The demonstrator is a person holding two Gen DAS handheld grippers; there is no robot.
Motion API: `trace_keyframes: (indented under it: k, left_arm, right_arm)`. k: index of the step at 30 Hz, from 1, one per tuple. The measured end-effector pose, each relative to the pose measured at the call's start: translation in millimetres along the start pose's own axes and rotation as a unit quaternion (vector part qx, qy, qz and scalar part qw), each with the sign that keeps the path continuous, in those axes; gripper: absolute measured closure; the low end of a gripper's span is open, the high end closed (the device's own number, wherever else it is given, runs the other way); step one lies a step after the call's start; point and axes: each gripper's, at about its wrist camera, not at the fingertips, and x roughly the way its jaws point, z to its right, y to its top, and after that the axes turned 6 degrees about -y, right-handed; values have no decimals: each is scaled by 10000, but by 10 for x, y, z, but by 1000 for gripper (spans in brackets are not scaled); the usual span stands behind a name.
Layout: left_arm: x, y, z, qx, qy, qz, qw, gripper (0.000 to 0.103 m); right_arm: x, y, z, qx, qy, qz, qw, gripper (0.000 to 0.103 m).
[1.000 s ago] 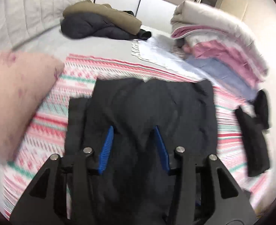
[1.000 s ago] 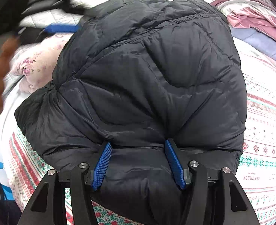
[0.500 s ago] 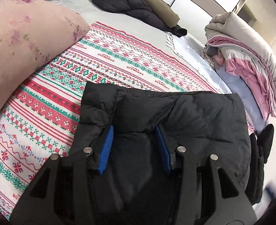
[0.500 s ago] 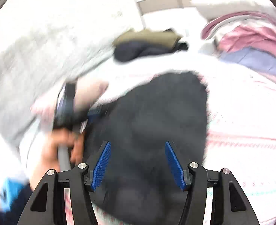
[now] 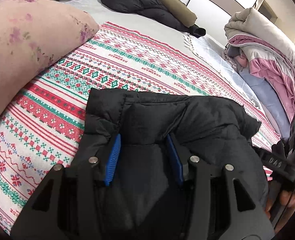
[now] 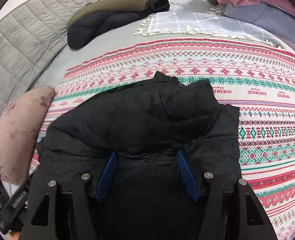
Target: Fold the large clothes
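A black puffer jacket lies folded on the patterned blanket, its collar end pointing away from me. My left gripper is shut on a thick fold at the jacket's near edge, and the padding bulges between the blue pads. In the right wrist view the same jacket lies doubled over. My right gripper is shut on its near edge, wider apart. The right gripper's body and the hand holding it show at the right edge of the left wrist view. Everything beneath the jacket is hidden.
A pink floral pillow lies close on the left. At the far side of the bed a folded olive and dark coat pile rests. A heap of pink and grey quilts stands at the right, next to a fringed grey throw.
The jacket hung lifted and filled the right wrist view; now it lies folded on the blanket. The left gripper came down with its fold, and the right gripper swung across.
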Motion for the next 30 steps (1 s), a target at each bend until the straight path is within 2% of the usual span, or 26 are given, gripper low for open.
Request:
trace_keyframes:
  k: [3, 5, 9, 11, 13, 15, 18, 22, 25, 27, 30]
  left_arm:
    - [20, -24, 37, 102, 132, 55, 9998, 53]
    - [37, -27, 62, 191, 235, 61, 9995, 53]
    - [-29, -21, 73, 233, 243, -25, 9994, 53]
    - [-135, -4, 129, 338, 355, -129, 9987, 53]
    - [-268, -13, 183, 399, 454, -165, 9980, 47]
    - [-423, -40, 228, 480, 492, -159, 9975, 43]
    - [-684, -92, 275, 506, 371, -121, 9980, 43]
    - [-982, -335, 189, 388, 287, -180, 9987, 38]
    - [-1093, -585, -46, 31, 249, -304, 9992, 38]
    - [-1091, -725, -248, -325, 226, -557, 9977, 38]
    - [-1084, -845, -512, -945, -214, -866, 9915, 37]
  right_arm:
    - [97, -14, 64, 70, -6, -1, 10000, 40]
    - [105, -19, 15, 11, -202, 20, 9998, 41]
    - [-148, -57, -55, -168, -575, 243, 9979, 38]
    - [-504, -226, 23, -6, -239, 545, 9982, 35]
    - [-922, -559, 181, 168, 285, 754, 9966, 28]
    - [-1227, -913, 354, 240, 600, 855, 9942, 25]
    - [-1536, -1318, 612, 276, 518, 1065, 9926, 23]
    - [-1620, -1596, 881, 644, 515, 1192, 9894, 21]
    - [-1509, -1620, 886, 483, 451, 990, 9929, 21]
    - [-1461, -1656, 940, 602, 459, 959, 9925, 21]
    - [-1322, -1688, 981, 801, 589, 737, 9923, 21]
